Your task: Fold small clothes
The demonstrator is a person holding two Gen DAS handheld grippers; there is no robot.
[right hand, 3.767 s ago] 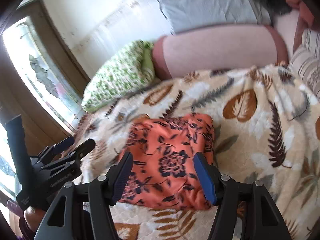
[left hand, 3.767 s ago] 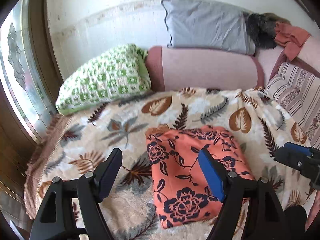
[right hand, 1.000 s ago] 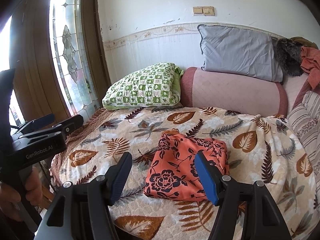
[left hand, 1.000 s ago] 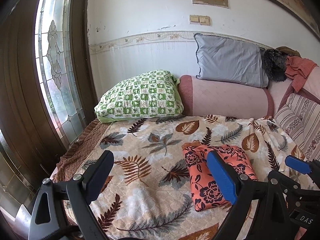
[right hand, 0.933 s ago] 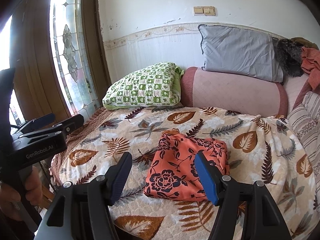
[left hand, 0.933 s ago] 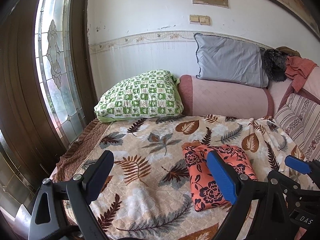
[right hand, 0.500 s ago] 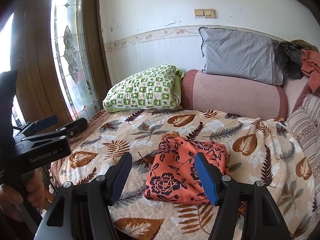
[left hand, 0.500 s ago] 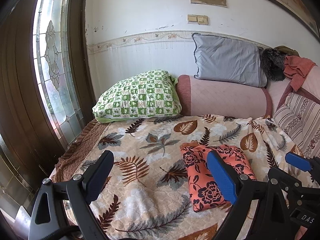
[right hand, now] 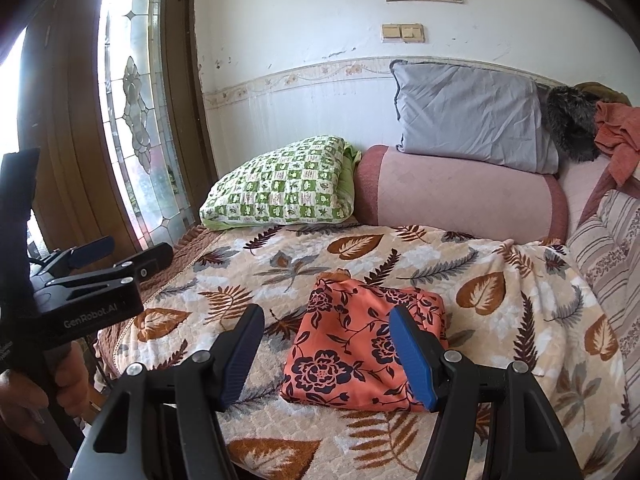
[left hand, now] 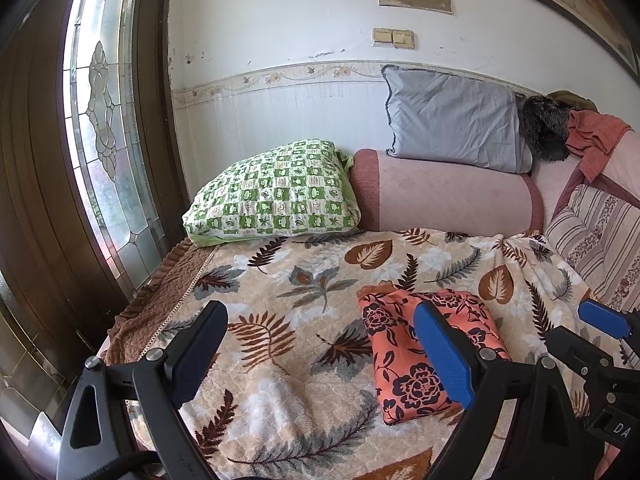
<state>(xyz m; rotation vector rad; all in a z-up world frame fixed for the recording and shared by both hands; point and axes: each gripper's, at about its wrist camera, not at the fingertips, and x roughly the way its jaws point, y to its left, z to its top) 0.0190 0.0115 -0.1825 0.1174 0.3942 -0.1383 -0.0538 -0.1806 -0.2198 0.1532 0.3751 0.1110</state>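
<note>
A folded orange garment with dark flowers [left hand: 404, 356] [right hand: 352, 344] lies as a neat packet on the leaf-patterned blanket [left hand: 288, 280] [right hand: 496, 280]. My left gripper [left hand: 320, 344] is open and empty, held back above the bed's near edge, left of the garment. It also shows in the right wrist view [right hand: 120, 256] at the left. My right gripper [right hand: 324, 344] is open and empty, held back in front of the garment. Its tip shows in the left wrist view [left hand: 592, 328] at the right.
A green checked pillow [left hand: 276, 196], a pink bolster [left hand: 448, 204] and a grey pillow [left hand: 452, 120] line the back wall. A striped cushion [left hand: 600, 236] and orange cloth [left hand: 592, 136] sit at right. A glass-paned wooden door [left hand: 104, 120] stands at left.
Since 3.8 s ago both grippers have pulled well back from the folded garment. Over the last second the views have only drifted slightly; the garment has not moved.
</note>
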